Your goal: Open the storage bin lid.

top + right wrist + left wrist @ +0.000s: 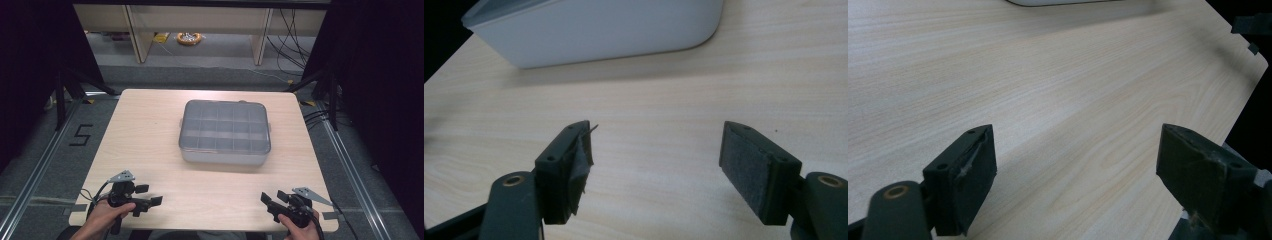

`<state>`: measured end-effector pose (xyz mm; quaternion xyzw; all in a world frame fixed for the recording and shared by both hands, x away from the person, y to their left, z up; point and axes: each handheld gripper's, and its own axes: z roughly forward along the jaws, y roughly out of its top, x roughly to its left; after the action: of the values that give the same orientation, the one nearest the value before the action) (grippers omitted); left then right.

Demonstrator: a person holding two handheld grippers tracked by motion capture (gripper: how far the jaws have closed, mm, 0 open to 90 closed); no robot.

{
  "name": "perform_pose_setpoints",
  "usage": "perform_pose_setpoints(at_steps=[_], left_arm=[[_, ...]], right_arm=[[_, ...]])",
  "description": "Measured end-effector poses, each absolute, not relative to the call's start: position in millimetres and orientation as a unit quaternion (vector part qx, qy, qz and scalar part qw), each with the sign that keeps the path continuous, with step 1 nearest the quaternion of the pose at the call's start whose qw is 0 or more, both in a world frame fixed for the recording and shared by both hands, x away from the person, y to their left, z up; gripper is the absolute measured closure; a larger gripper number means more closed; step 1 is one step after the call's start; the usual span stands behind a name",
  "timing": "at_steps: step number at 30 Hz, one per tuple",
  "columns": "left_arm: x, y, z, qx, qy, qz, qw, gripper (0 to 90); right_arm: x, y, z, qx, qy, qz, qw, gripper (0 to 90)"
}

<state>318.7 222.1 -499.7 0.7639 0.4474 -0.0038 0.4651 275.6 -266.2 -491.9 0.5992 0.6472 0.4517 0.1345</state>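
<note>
Nearest the high view's camera, two hands come in over the table's near edge, each holding a black gripper. On the left, the left gripper rests low over the wood near the front left corner, its jaws spread wide with nothing between them; its own view shows bare light wood between the two padded fingers. On the right, the right gripper sits near the front right corner, pointing in toward the middle, and its jaws also stand apart and empty, with bare table between the pads. One pad on the right gripper looks frayed, with a loose flap of dark material. Farther off, a grey plastic box with a clear lid and a grid of compartments lies closed on the wooden table, just beyond the centre and well apart from both grippers. From the right gripper view its pale rounded wall lies ahead of the jaws, untouched.
</note>
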Motion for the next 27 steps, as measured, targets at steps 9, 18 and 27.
perform_pose_setpoints(at_steps=[9,18,27], left_arm=[[327.3,220.0,-498.9,0.756,0.456,-0.016,0.47,15.8],[339.2,219.8,-492.9,0.754,0.458,-0.013,0.471,16.1],[352.3,219.8,-486.9,0.747,0.463,-0.007,0.478,16.3]], right_arm=[[289.5,-267.9,-483.2,0.592,0.637,0.474,0.138,27.5],[306.5,-274.3,-472.7,0.589,0.632,0.485,0.135,25.3],[324.0,-280.2,-456.6,0.584,0.633,0.487,0.145,25.6]])
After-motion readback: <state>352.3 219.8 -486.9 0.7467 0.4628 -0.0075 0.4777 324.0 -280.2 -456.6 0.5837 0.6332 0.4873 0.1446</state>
